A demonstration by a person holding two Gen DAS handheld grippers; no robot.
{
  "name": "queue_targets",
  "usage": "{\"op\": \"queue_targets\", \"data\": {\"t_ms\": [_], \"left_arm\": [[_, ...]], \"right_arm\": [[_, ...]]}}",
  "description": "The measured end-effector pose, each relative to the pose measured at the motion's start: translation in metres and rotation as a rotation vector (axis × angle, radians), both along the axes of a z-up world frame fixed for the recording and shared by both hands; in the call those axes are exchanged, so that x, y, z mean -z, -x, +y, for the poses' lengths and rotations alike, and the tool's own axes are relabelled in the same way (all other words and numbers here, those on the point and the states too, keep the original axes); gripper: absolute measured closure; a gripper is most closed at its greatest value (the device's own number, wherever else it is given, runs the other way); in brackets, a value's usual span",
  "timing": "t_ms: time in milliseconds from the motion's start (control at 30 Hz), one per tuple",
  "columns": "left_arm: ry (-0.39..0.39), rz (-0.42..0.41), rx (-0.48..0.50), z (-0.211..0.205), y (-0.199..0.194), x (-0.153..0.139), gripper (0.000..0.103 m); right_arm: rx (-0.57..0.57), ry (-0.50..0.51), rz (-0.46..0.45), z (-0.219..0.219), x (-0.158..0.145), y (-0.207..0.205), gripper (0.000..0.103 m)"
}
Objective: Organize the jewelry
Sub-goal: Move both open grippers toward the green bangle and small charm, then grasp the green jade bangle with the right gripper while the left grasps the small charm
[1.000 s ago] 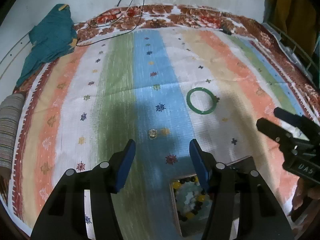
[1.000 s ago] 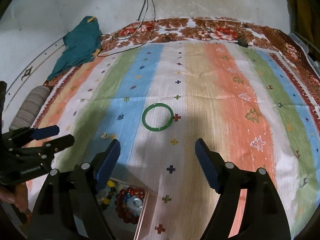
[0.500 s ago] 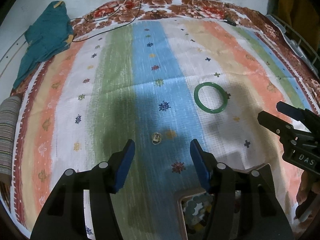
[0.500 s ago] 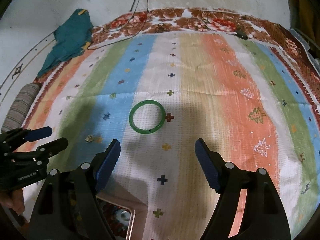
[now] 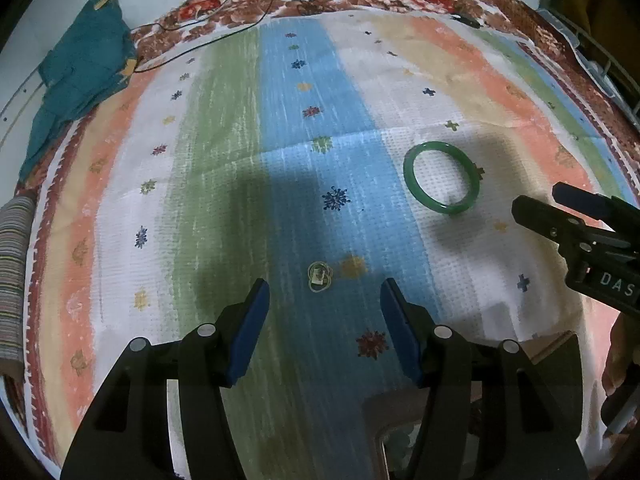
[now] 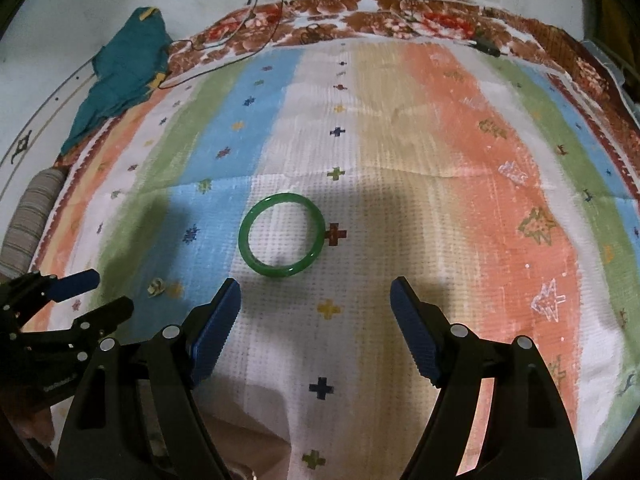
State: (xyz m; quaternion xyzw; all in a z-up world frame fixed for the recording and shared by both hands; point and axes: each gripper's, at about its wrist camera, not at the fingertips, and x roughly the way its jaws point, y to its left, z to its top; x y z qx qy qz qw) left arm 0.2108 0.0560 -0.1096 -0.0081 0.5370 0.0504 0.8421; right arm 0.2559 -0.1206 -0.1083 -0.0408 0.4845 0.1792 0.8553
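Evidently early: both pieces lie loose on the striped cloth (image 5: 224, 168). Left tongs (image 5: 324, 308), wide and empty, hover just short of the ring (image 5: 319, 277); right tongs (image 6: 316, 312), wider, empty, face the bangle (image 6: 281, 234) at 11 o'clock.

Both wrist views steeply downward, sharing striped cloth (image 5: 224, 128), bangle (image 6: 281, 235)

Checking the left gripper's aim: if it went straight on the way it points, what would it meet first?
Probably the small gold-coloured ring on the striped cloth, lying just ahead between the left gripper's open jaws; depth is unclear.
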Motion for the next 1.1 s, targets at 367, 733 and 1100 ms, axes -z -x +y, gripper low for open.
{"op": "queue_targets", "data": {"t_ms": [367,733,1100], "left_arm": [[0.024,0.059,-0.001,0.011,-0.018,0.022,0.045],[0.028,0.098,0.017,0.015,-0.029,0.041,0.052],[-0.006,0.099,0.043,0.015,-0.032,0.048,0.077]], "right_arm": [[0.006,0.015,0.052,0.009,0.020,-0.023,0.026],[0.017,0.045,0.066,0.021,0.036,-0.051,0.026],[0.024,0.105,0.053,0.020,0.046,-0.059,0.045]]}}
